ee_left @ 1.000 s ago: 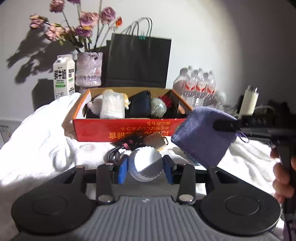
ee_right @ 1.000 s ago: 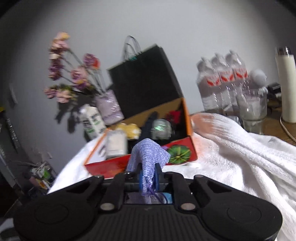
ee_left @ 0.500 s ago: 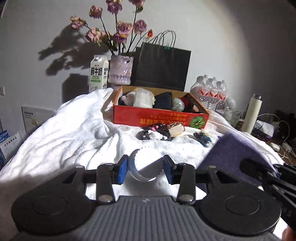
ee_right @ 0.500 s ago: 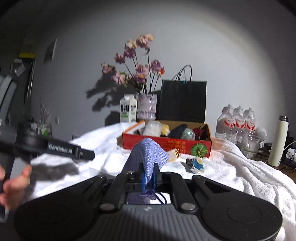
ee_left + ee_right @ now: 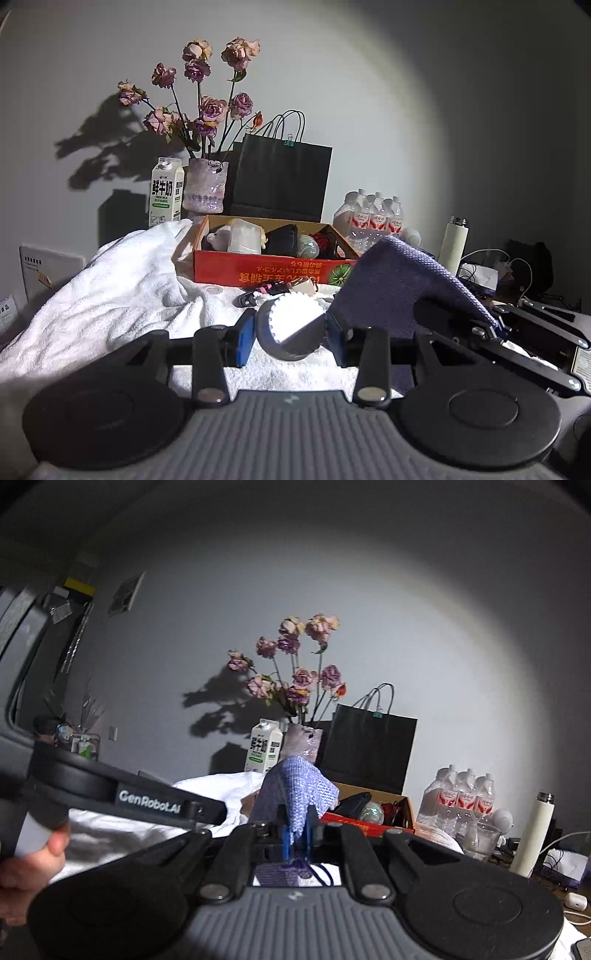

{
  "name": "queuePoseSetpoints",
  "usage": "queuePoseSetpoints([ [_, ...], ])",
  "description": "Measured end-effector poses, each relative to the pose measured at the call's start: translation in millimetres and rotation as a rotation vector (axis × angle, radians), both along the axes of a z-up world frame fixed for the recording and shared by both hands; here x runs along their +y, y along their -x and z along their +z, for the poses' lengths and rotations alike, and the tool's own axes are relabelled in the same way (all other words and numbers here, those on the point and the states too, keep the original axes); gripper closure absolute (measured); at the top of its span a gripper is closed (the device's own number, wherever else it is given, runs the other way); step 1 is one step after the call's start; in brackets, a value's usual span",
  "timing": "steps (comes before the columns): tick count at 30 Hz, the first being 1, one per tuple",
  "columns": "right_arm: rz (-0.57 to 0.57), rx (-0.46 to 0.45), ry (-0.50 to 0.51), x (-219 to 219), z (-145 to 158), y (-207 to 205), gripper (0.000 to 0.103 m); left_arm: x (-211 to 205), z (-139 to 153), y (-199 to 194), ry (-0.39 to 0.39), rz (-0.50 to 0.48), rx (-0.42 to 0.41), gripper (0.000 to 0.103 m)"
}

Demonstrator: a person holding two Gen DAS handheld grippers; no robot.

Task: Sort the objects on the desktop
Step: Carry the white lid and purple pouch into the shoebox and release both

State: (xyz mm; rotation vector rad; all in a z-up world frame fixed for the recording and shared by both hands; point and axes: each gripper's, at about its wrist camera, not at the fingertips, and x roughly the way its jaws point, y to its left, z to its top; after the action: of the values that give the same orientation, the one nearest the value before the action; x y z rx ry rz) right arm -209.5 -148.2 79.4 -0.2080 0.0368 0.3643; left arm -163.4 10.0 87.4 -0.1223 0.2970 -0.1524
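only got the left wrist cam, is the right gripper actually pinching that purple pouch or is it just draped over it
Observer: Pinched. In the right wrist view the right gripper is shut on the purple knit pouch, near its drawstring end; the rest of the pouch stands up above the pads.
Operator: ok, pouch blocks my view by the bottles, anything there
Observer: Yes, a clear glass jug stands in front of the water bottles, between them and the white flask.
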Motion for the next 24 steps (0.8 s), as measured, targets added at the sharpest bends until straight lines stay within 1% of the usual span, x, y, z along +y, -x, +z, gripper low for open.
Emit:
queuePoseSetpoints([
  [4, 0.002, 0.008, -0.014, -2.5, 2.4, 3.9, 0.095, -1.8, -1.1, 2.0, -0.006, -0.002, 0.009, 0.062],
  [11, -0.013, 0.056, -0.059, -11.0, 2.3, -11.0, 0.095, -2.5, -4.0, -1.4, -0.001, -0.008, 0.023, 0.062],
  [15, -0.011, 0.085, -0.077, -15.4, 1.2, -22.7, 0.095, -1.5, -8.1, -11.3, -0.001, -0.004, 0.043, 0.062],
  [18, -0.019, 0.107, -0.097, -22.2, 3.5, -38.5, 0.095, 0.2, -8.8, -23.3, -0.012, 0.005, 0.052, 0.062],
  [20, -0.017, 0.126, -0.123, -29.7, 9.9, -54.0, 0.095, 2.6, -3.5, -37.5, -0.014, 0.008, 0.056, 0.062],
  [22, -0.016, 0.134, -0.156, -38.6, 19.0, -73.8, 0.095, 6.9, 4.7, -57.7, -0.009, -0.008, 0.056, 0.062],
  [24, -0.015, 0.14, -0.18, -46.1, 31.1, -98.6, 0.095, 9.3, 17.2, -83.5, -0.022, -0.014, 0.055, 0.062],
])
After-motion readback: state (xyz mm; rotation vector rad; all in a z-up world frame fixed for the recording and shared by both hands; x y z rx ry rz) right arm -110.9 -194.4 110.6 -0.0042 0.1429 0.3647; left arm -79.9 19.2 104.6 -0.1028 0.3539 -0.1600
